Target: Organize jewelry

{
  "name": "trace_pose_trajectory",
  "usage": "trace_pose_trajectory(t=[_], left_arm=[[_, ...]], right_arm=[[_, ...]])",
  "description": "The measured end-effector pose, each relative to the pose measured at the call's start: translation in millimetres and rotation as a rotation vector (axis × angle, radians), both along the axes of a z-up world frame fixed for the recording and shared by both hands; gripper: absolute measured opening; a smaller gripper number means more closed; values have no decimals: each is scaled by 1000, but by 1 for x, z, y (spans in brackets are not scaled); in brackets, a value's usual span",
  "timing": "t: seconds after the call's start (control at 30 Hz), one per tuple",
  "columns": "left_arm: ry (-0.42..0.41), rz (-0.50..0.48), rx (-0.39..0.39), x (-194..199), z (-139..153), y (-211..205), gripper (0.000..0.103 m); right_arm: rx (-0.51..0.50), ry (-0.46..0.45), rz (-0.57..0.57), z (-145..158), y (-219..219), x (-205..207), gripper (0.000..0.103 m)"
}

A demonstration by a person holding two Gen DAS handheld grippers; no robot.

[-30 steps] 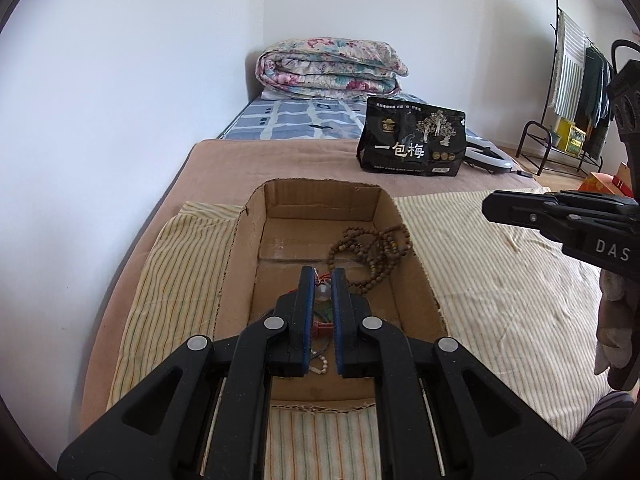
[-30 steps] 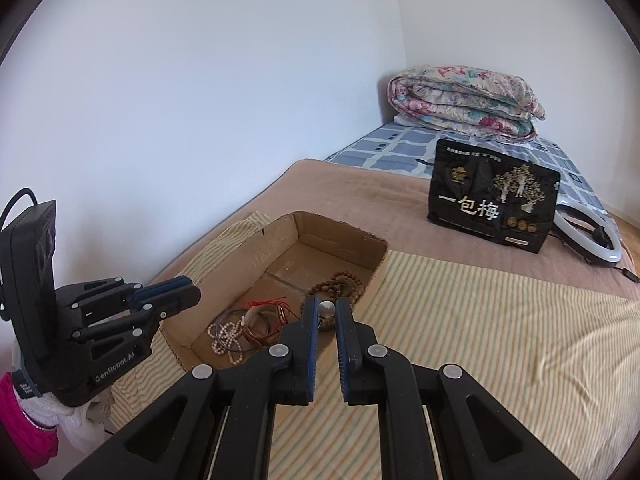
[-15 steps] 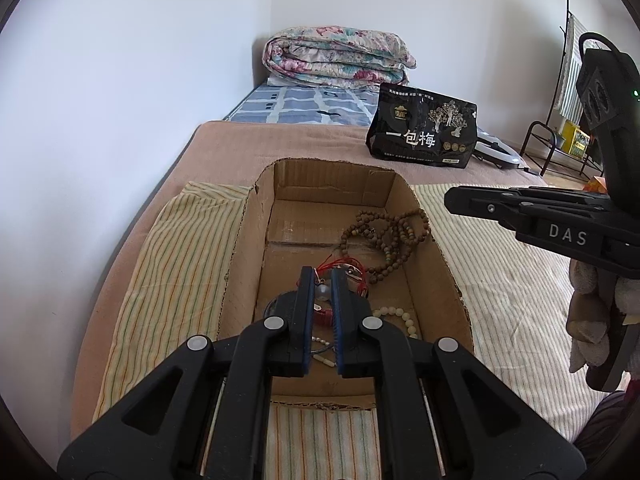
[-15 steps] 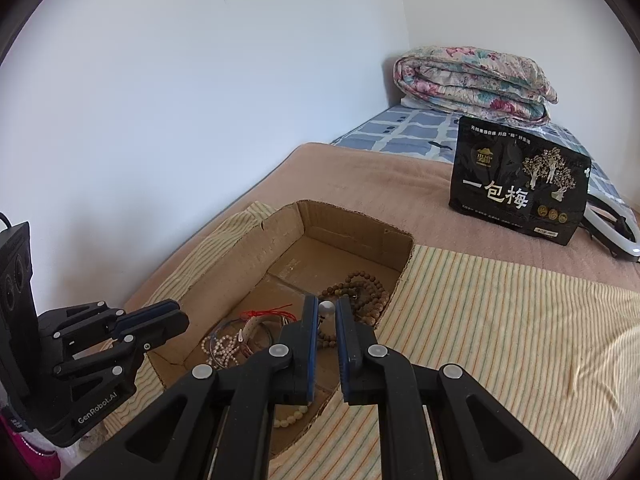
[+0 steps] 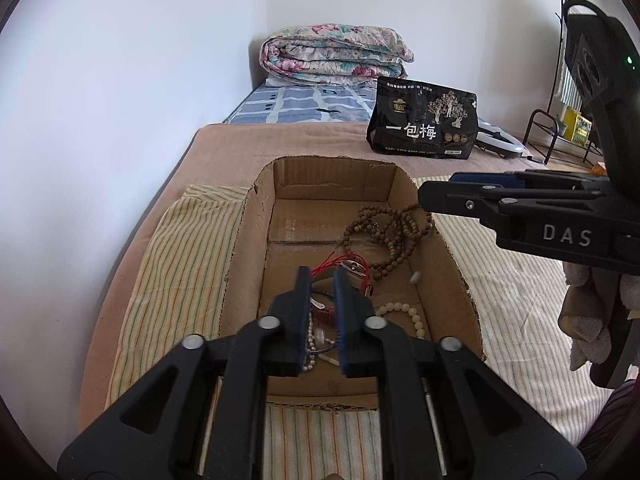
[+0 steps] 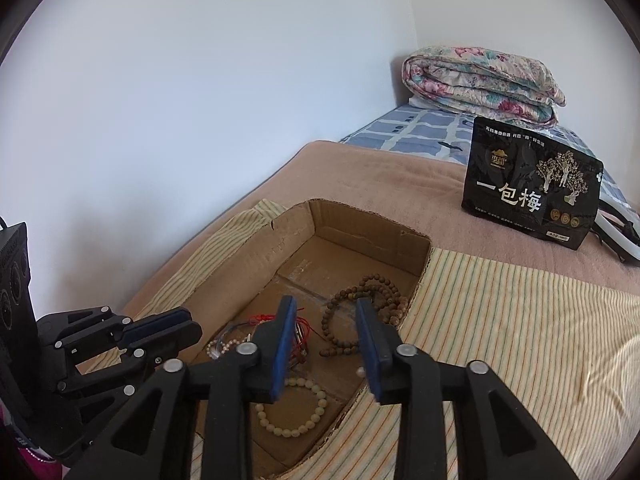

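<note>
Both grippers tilt downward over an open cardboard box [image 5: 256,240] that sits on a striped cloth [image 5: 180,264] spread over a brown blanket [image 6: 360,176] on the bed.

The left gripper [image 5: 322,276] hangs above the near half of the box, aimed at the tangle of small pieces. Its jaws have just been opening and now stand a little apart. No pad presses on anything, and the jewelry seen in the gap lies below on the box floor.

The right gripper [image 6: 326,308] reaches in over the box's right wall. Its jaws have just been opening too and stand wider than the left pair, released, with nothing gripped. A small pale bead [image 6: 360,371] shows just beside the right finger [image 6: 370,354]; in the left wrist view a small pale speck [image 5: 415,278] appears low over the box floor near the right wall. I cannot tell whether it is falling or resting.

Inside the box:
- One long strand of dark brown wooden beads [image 5: 386,236], looped several times, toward the far right.
- One bracelet of round cream beads [image 6: 292,408], lying as an open ring near the front right.
- A knot of red cord [image 5: 340,262] with thin bracelets around it, in the middle.
- A fine strand of tiny pearl-like beads [image 6: 222,346], on the left side.

How many pieces make up the red tangle I cannot tell.

Farther up the bed stand one black snack bag [image 5: 424,124] and one folded floral quilt [image 5: 334,54].
</note>
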State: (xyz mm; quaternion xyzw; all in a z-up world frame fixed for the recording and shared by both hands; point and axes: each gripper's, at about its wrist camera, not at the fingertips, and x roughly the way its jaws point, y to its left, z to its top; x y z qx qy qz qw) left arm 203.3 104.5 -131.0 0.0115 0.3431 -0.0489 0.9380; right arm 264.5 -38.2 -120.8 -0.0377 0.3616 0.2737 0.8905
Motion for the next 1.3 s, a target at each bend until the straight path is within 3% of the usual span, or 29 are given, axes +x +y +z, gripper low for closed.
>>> trace_pose_trajectory(t=[0.03,0.07,0.1,0.17,0.23,0.37,0.9,1.3], left_arm=[[-6,2,-3,-1,0,0,47],[-18,2,-8,-2,1,0,53],[-29,6,-9,-4,2,0,57],[-28,13,-4,-5,2,0,58],[-25,14,-5,-5,2,0,65],[-30,24,-13,-6,5,1,69],[-47,37,-19,-15,17,-2,69],[-90,40,-18,-33,42,-10,69]], right_arm=[[-3,-5,-4,1,0,0,52],[-4,-13,-10,2,-1,-1,66],[-7,-24,-19,3,-1,-2,78],[-9,-47,-37,6,-2,-3,88],[-9,-58,-51,9,-4,-3,93],[-22,-63,-67,10,-4,-3,102],[-6,-79,-79,22,-12,-12,103],[13,-120,-82,44,-27,-28,103]])
